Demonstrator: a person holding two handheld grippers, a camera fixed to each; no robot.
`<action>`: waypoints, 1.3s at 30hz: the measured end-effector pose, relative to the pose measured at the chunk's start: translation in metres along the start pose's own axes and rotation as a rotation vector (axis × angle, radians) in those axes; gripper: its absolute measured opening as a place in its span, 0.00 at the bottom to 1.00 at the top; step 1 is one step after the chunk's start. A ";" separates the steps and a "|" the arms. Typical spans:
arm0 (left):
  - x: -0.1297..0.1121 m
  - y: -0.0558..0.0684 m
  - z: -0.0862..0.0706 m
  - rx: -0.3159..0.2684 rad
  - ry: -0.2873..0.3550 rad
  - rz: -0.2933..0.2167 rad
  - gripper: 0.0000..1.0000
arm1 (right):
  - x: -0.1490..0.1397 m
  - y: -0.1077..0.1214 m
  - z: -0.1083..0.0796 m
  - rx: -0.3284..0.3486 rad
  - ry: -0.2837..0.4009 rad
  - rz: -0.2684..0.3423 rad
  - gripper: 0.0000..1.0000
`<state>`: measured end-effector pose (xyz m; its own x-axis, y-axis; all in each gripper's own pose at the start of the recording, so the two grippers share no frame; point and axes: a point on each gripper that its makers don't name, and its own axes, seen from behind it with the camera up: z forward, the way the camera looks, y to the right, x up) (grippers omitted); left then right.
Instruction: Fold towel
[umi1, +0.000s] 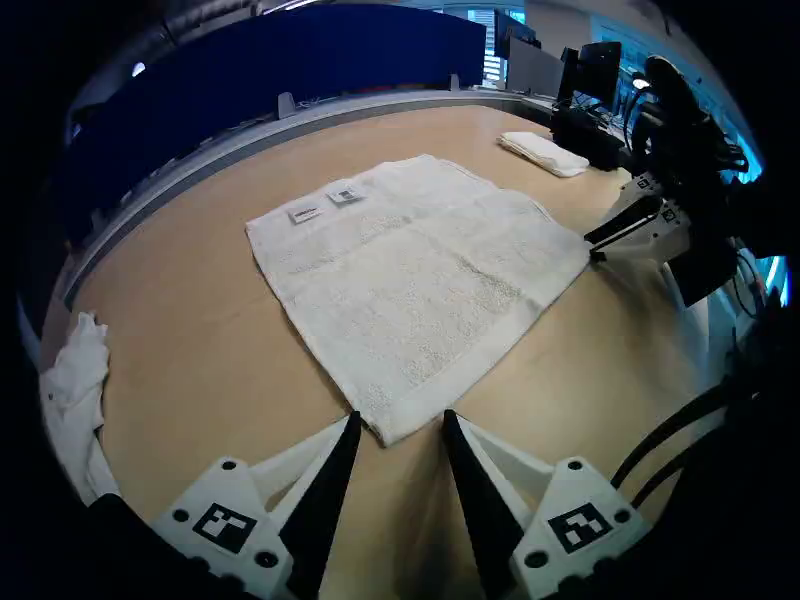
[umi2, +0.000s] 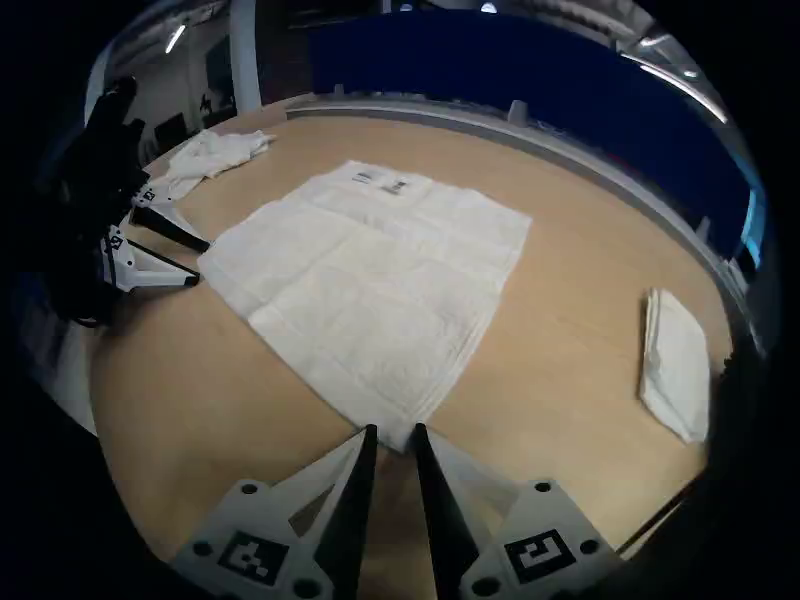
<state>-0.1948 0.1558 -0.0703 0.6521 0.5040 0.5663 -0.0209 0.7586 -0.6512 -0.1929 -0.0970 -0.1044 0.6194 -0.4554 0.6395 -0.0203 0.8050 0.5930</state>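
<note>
- Nearest in the left gripper view are the two fingers of the left gripper (umi1: 398, 418). They stand wide apart, with one near corner of the towel (umi1: 415, 285) lying between the tips, not pinched.
- In the right gripper view, the right gripper (umi2: 394, 428) has a narrower gap but is not closed. Another near corner of the towel (umi2: 370, 285) sits right at its tips. I cannot tell whether the cloth is between the fingers or just ahead of them.
- A shallow bite is the main risk: fingers that close on only the tip of the hem would likely lose the corner on the lift.
- The cloth lies flat on the wooden table (umi1: 200, 330). A finger that fails to slide under it would probably push the corner and bunch it.
- Uneven lifting of the two corners would skew the fold, so the near edge would miss the far edge, where the two small labels (umi1: 325, 205) sit.
- The towel is white terry, spread open in what looks like a single layer, with faint crease lines and a plainer band along the hems.
- It lies mid-table, well apart from the crumpled white cloth (umi1: 75, 390) on one side and the folded towel (umi1: 545, 152) on the other.
</note>
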 end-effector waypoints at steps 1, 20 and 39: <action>0.000 0.000 0.000 0.000 -0.002 0.001 0.53 | 0.000 0.000 0.000 -0.002 0.002 0.000 0.25; -0.002 -0.007 -0.005 0.017 -0.024 -0.002 0.15 | 0.007 0.004 0.000 -0.010 0.020 0.044 0.13; 0.015 0.001 -0.022 0.020 -0.015 -0.027 0.12 | 0.035 0.005 -0.024 -0.020 0.063 0.068 0.12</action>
<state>-0.1686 0.1549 -0.0742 0.6413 0.4891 0.5912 -0.0184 0.7801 -0.6254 -0.1527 -0.0997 -0.0903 0.6654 -0.3751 0.6455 -0.0485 0.8411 0.5387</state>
